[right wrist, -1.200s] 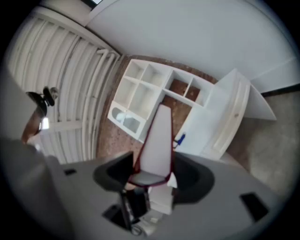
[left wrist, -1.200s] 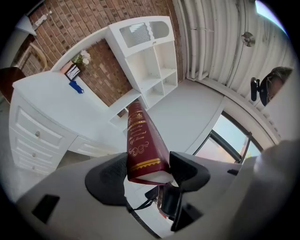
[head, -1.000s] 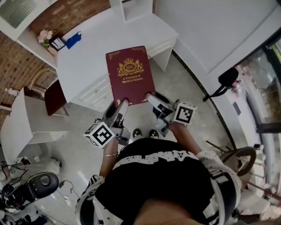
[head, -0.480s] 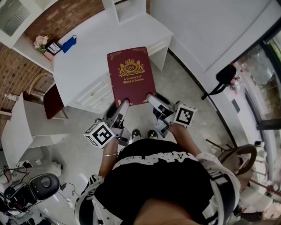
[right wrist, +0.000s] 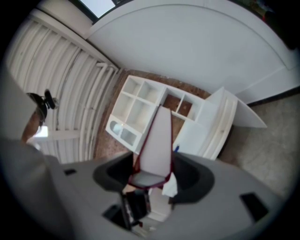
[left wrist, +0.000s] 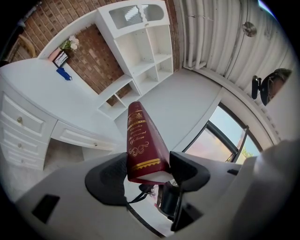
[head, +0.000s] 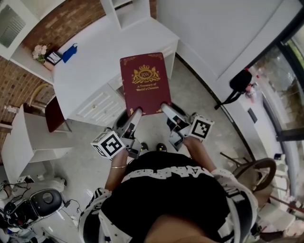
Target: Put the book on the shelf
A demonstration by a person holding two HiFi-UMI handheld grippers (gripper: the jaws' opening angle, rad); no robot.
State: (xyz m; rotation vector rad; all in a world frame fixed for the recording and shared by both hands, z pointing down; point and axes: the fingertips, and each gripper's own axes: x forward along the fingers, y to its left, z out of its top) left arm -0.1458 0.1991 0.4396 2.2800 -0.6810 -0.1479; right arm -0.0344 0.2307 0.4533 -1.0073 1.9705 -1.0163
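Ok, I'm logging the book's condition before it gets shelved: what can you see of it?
The book is a closed dark red hardcover with a gold crest and title lettering, gold corner ornaments, a gold-printed spine and a pale page block. It is held in the air, front cover up, above the edge of the white desk. The left gripper and right gripper each clamp its near edge in their jaws; nothing else touches it.

Shelf (head: 124, 14) top beyond the head view's edge
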